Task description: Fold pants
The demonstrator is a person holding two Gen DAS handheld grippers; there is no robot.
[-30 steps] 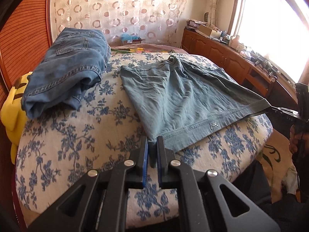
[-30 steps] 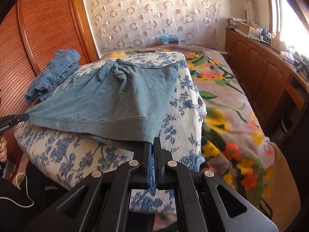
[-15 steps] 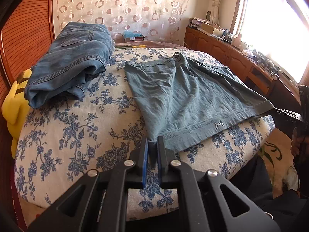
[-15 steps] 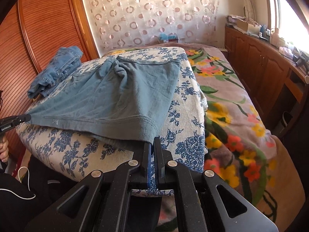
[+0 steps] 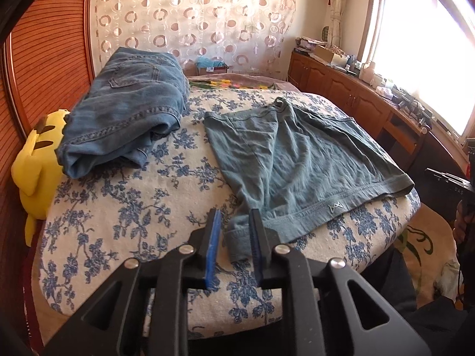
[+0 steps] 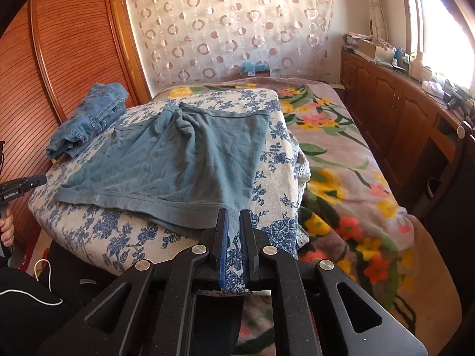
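A: Both jaws have just been opening. Our left hand-held gripper has let go, shorts corner loose between its pads.
B: Right hand-held gripper released too; shorts flat at the bed's near edge, ready for folding.

Both left gripper and right gripper jaws have just been opening.

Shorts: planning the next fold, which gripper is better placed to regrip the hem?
Left gripper: both jaws have just been opening, but the shorts corner lies between its jaws; right gripper frames only sheet.
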